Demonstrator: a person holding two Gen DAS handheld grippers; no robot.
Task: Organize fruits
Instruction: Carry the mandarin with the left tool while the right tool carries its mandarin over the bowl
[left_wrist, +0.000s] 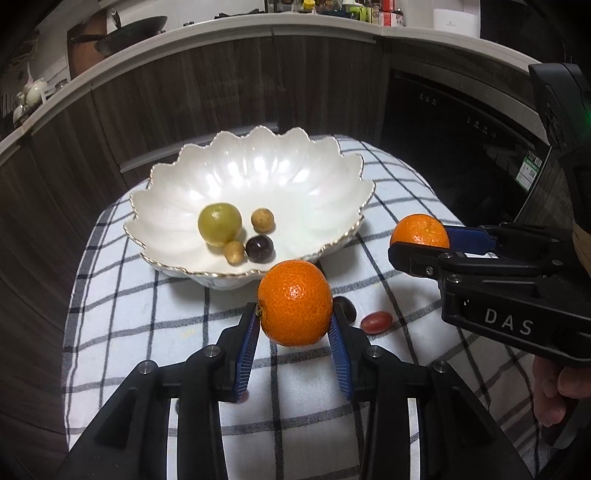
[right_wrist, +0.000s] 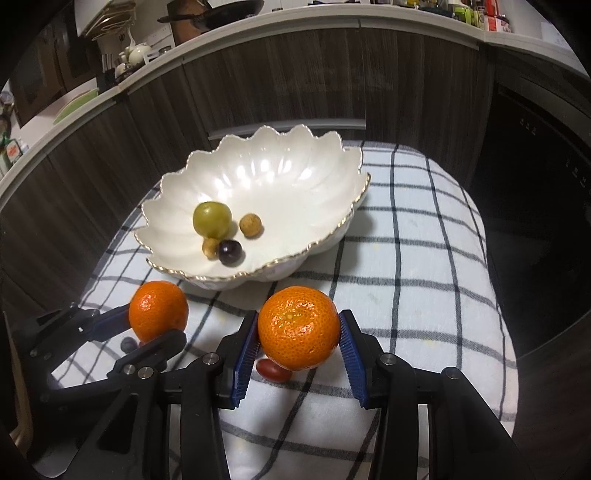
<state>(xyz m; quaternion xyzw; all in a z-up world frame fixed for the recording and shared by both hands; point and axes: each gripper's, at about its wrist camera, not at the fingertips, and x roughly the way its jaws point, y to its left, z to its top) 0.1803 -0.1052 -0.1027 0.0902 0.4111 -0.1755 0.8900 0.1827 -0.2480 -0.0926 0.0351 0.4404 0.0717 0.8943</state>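
Note:
My left gripper (left_wrist: 295, 314) is shut on an orange tangerine (left_wrist: 294, 302), held above the checked cloth. My right gripper (right_wrist: 298, 325) is shut on a second tangerine (right_wrist: 298, 328); in the left wrist view that tangerine (left_wrist: 420, 230) shows at the right between the right gripper's (left_wrist: 419, 240) fingers. The left one (right_wrist: 159, 311) shows at the left of the right wrist view. A white scalloped bowl (left_wrist: 332, 206) with a gold rim lies beyond, holding a green fruit (left_wrist: 219, 224), two tan longans (left_wrist: 262, 220) and a dark grape (left_wrist: 259, 249). A red grape (left_wrist: 376, 322) and a dark grape (left_wrist: 345, 308) lie on the cloth.
A white cloth with dark checks (right_wrist: 424, 266) covers the small table. Dark wood cabinet fronts (left_wrist: 221, 92) and a black appliance door (left_wrist: 461, 140) stand behind it. A hand (left_wrist: 561, 391) shows at the right edge. Pans and bottles sit on the counter above.

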